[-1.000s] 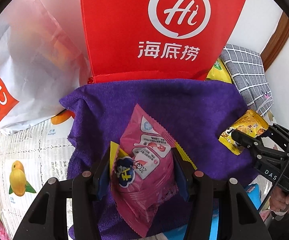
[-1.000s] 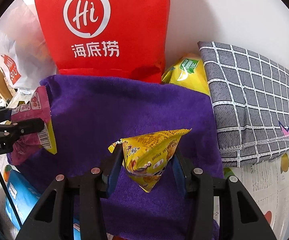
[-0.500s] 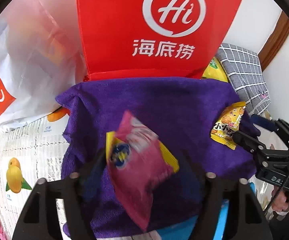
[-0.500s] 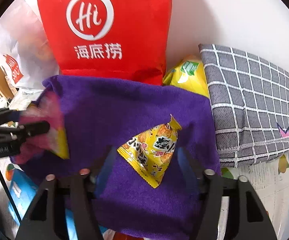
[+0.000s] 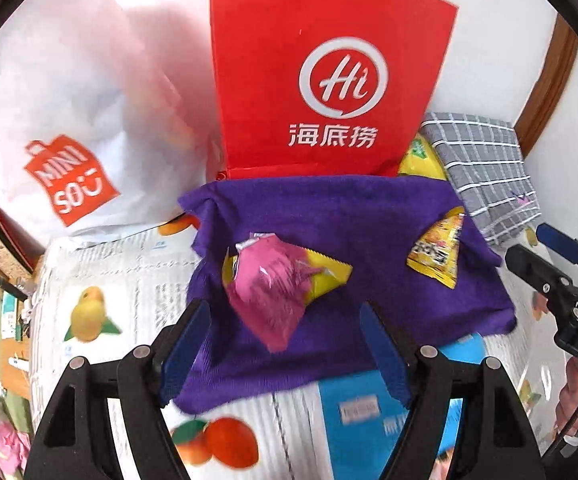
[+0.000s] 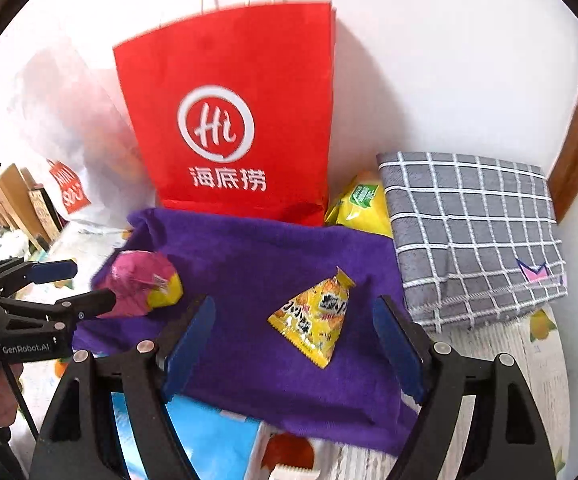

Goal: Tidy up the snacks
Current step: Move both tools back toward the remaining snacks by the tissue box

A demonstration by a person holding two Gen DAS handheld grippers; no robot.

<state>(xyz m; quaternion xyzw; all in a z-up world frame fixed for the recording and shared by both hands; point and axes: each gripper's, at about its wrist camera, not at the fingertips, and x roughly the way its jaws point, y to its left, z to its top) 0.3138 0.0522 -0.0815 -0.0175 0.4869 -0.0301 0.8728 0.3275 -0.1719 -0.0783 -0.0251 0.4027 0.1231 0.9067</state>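
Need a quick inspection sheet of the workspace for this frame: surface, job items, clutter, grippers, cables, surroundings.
Surface: purple towel spread over a fruit-print cover.
Job's things: pink snack pack and yellow triangular snack pack lie apart on the towel, neither gripped.
Clutter: blue pack partly under the towel's near edge; yellow bag behind it.
Grippers: left gripper and right gripper open; jaws have just been opening, nothing pressed between them.
Cables: black cord at the left gripper.
Surroundings: red paper bag, white shopping bag, grey checked cloth, white wall.
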